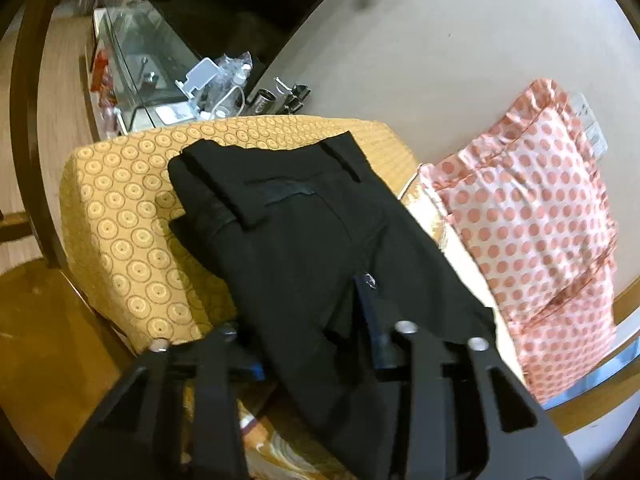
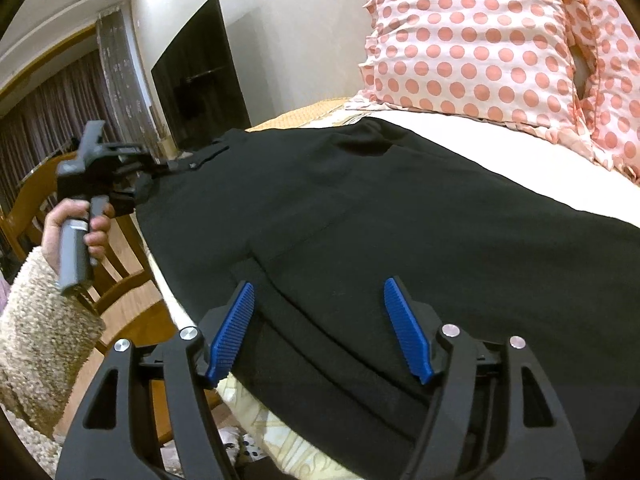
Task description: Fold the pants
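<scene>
The black pants (image 2: 400, 220) lie spread on the bed (image 2: 460, 132), beside a dotted pink pillow (image 2: 480, 40) and a yellow patterned cushion (image 1: 132, 220). The person's left hand (image 2: 76, 228) holds its handle upright at the bed edge; the left tongs (image 1: 352, 292) pinch the pants fabric. The right tongs (image 2: 320, 328) hover spread wide over the pants, gripping nothing.
</scene>
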The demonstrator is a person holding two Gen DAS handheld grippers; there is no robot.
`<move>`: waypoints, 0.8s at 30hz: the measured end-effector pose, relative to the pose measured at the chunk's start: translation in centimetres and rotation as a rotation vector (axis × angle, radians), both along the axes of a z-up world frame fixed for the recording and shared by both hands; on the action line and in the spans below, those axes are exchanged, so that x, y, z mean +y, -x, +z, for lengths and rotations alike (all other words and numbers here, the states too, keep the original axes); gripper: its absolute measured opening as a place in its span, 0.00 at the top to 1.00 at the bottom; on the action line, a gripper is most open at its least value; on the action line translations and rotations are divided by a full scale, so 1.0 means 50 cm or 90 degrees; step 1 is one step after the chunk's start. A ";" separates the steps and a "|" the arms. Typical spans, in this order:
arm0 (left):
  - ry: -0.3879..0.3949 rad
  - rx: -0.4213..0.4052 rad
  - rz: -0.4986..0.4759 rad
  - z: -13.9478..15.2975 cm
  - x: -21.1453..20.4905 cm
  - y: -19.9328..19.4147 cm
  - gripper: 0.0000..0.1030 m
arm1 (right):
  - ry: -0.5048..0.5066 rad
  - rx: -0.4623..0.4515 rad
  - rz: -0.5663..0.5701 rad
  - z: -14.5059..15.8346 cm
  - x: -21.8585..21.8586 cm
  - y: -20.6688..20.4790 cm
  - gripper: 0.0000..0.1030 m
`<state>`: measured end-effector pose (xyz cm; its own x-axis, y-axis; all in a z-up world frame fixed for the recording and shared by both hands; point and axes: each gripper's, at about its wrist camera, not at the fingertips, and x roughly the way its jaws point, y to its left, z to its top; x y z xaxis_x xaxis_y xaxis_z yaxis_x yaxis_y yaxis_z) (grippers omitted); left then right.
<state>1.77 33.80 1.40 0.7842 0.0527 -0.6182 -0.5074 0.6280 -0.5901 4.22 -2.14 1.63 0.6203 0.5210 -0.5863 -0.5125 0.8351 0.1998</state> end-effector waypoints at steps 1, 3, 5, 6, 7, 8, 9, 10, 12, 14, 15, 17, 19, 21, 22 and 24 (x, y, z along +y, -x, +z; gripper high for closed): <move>-0.017 0.003 0.000 0.005 -0.006 -0.001 0.75 | -0.010 0.002 -0.005 0.002 -0.009 0.002 0.33; -0.061 0.014 -0.002 0.024 -0.023 -0.006 0.78 | -0.026 0.001 -0.024 0.009 -0.039 0.009 0.33; -0.101 0.020 -0.004 0.048 -0.041 -0.014 0.80 | -0.038 -0.004 -0.045 0.018 -0.071 0.017 0.33; -0.122 0.022 -0.006 0.063 -0.054 -0.020 0.81 | -0.049 -0.009 -0.063 0.024 -0.099 0.024 0.32; -0.155 0.022 -0.012 0.087 -0.075 -0.027 0.81 | -0.056 -0.012 -0.078 0.029 -0.120 0.028 0.32; -0.195 0.020 -0.022 0.114 -0.103 -0.037 0.81 | -0.062 -0.016 -0.095 0.033 -0.142 0.033 0.31; -0.221 0.018 -0.030 0.131 -0.123 -0.044 0.82 | -0.068 -0.021 -0.113 0.038 -0.166 0.039 0.31; -0.263 0.013 -0.048 0.159 -0.161 -0.056 0.82 | -0.075 -0.026 -0.137 0.043 -0.196 0.046 0.31; -0.341 -0.010 -0.101 0.214 -0.259 -0.078 0.82 | -0.086 -0.035 -0.183 0.049 -0.248 0.059 0.31; -0.410 -0.034 -0.158 0.251 -0.365 -0.089 0.82 | -0.097 -0.045 -0.240 0.054 -0.306 0.075 0.31; -0.447 -0.052 -0.195 0.267 -0.431 -0.093 0.82 | -0.106 -0.049 -0.273 0.056 -0.341 0.084 0.31; -0.500 -0.085 -0.269 0.281 -0.544 -0.089 0.82 | -0.120 -0.050 -0.322 0.056 -0.391 0.095 0.31; -0.545 -0.121 -0.373 0.277 -0.677 -0.077 0.82 | -0.130 -0.055 -0.367 0.057 -0.434 0.109 0.31; -0.574 -0.144 -0.482 0.246 -0.793 -0.058 0.81 | -0.128 -0.063 -0.408 0.057 -0.470 0.125 0.31; -0.594 -0.148 -0.551 0.214 -0.856 -0.044 0.81 | -0.127 -0.066 -0.430 0.055 -0.488 0.135 0.31; -0.624 -0.136 -0.646 0.149 -0.936 -0.021 0.81 | -0.125 -0.062 -0.461 0.049 -0.516 0.146 0.31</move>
